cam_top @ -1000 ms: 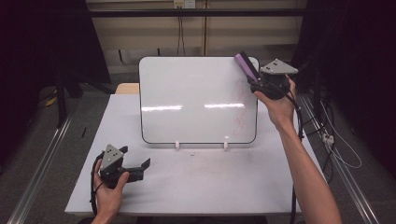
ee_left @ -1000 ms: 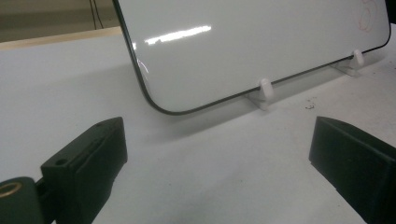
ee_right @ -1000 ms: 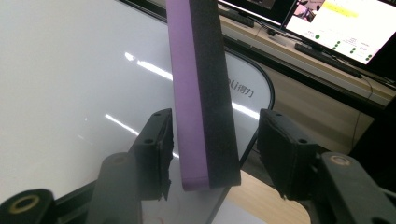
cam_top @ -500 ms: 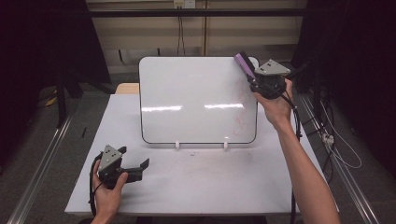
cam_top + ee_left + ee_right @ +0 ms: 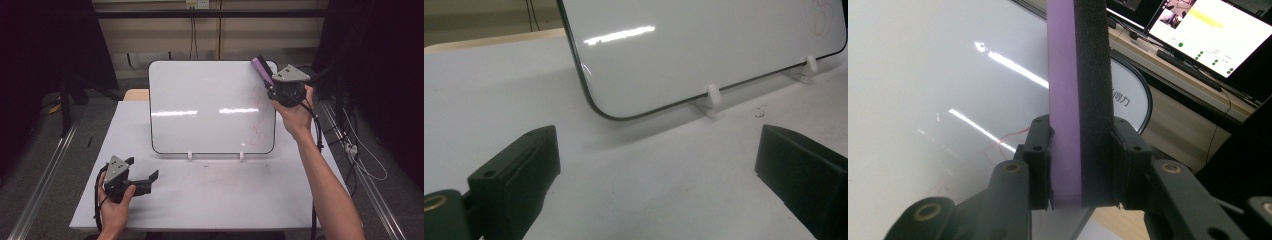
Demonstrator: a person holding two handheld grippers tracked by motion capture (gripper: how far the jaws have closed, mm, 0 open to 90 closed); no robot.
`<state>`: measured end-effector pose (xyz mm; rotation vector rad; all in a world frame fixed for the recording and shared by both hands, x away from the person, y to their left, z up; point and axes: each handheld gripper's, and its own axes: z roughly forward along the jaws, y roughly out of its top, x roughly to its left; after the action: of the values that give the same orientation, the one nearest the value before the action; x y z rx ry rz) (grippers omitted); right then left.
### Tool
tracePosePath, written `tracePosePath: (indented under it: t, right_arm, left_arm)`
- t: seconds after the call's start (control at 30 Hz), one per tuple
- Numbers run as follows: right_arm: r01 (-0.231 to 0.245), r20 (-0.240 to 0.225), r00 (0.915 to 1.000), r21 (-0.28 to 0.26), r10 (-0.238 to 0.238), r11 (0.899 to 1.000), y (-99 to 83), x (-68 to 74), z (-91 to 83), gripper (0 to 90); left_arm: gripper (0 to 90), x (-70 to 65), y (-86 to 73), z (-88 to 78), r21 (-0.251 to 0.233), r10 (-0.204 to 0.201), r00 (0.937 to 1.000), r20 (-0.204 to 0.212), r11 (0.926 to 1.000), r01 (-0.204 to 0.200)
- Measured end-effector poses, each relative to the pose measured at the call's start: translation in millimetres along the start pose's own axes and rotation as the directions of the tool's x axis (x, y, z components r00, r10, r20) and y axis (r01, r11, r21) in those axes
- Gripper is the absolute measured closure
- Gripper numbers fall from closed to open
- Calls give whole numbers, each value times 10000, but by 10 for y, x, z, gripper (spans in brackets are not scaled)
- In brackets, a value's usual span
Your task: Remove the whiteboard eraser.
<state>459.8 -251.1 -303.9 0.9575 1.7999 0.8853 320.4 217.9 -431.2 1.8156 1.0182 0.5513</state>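
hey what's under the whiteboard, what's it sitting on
The whiteboard stands on two small white feet on the white table. The table strip right behind its lower edge is covered.

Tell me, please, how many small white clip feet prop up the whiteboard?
2: one white clip foot under the whiteboard bottom edge left of centre, the other white foot toward its right; none seem hidden.

- My left gripper (image 5: 131, 181), lower left of the high view: black body, grey three-cornered plate, black cable.
- My right gripper (image 5: 272, 86), upper right: same build, round screw holes in its black jaws.
- Forearms bare, no sleeves.
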Motion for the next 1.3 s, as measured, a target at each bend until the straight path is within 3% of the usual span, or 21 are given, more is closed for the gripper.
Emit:
tracePosePath:
  t: [0.33, 0.43, 0.67, 0.77, 1.0, 1.3]
  right_arm:
    - [-115, -45, 9999, -43, 115, 9999, -17, 10, -26, 663]
    - [-243, -125, 9996, -291, 240, 9993, 3, 6, -72, 663]
    - [-130, -215, 9997, -417, 121, 9990, 16, 24, -150, 663]
    - [-406, -342, 9987, -478, 389, 9980, -31, 17, -187, 663]
    - [-338, -400, 9987, -528, 317, 9980, -136, 84, -290, 662]
    - [-705, -676, 9955, -597, 664, 9957, -353, 194, -441, 663]
  left_arm:
    - [40, 2, -1, -6, -9, -19, 10000, 21, 10000, 19]
    - [40, 4, -3, -3, 5, -49, 10000, 2, 10000, 49]
    - [40, -5, -2, 3, 36, -14, 10000, -19, 10000, 14]
    - [39, -7, -2, 3, 32, 0, 10000, -22, 10000, 0]
    - [40, -18, 7, 25, 84, 66, 10000, -44, 9999, -65]
    - [40, -56, 78, 66, -239, 152, 9999, 19, 9996, -152]
